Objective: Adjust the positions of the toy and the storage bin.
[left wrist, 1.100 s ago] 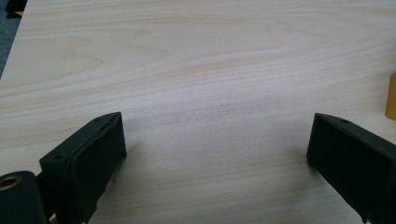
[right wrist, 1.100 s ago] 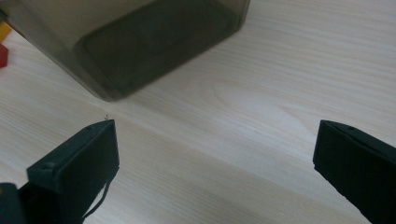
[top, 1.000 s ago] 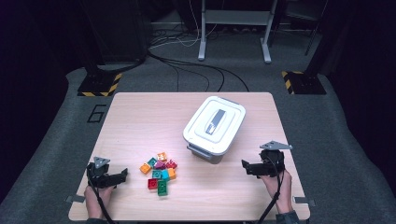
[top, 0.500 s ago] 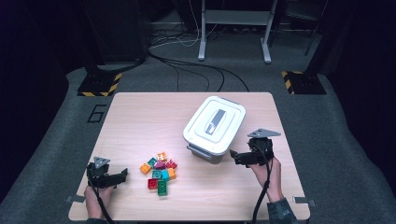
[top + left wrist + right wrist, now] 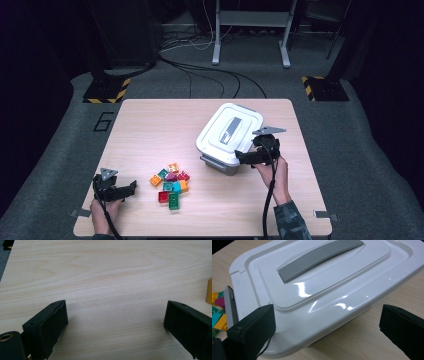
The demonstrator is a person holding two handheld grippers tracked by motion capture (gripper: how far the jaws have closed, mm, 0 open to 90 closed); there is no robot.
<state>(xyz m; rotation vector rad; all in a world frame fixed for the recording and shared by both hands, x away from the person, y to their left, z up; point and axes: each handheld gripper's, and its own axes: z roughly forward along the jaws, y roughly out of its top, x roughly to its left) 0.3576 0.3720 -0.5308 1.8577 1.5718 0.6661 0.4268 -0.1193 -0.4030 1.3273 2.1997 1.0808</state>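
A white lidded box [image 5: 229, 137] with a grey handle [image 5: 230, 130] stands right of the table's middle. My right gripper [image 5: 241, 156] is open at the box's near right side; in the right gripper view its jaws straddle the lid's rim [image 5: 332, 312], with the grey handle [image 5: 322, 257] beyond. A heap of coloured bricks [image 5: 170, 184] lies left of the box. My left gripper [image 5: 131, 187] rests open at the near left, left of the bricks, with bare wood [image 5: 112, 290] between its jaws and an orange brick edge [image 5: 209, 291] at the right.
The wooden table [image 5: 150, 125] has free surface at its back left. Cables [image 5: 200, 70] and stand legs cross the dark floor behind. Yellow-black striped bases [image 5: 106, 91] sit beyond both far corners.
My right gripper has moved left and forward from the table's near right up to the white box's side. The left gripper has stayed put.
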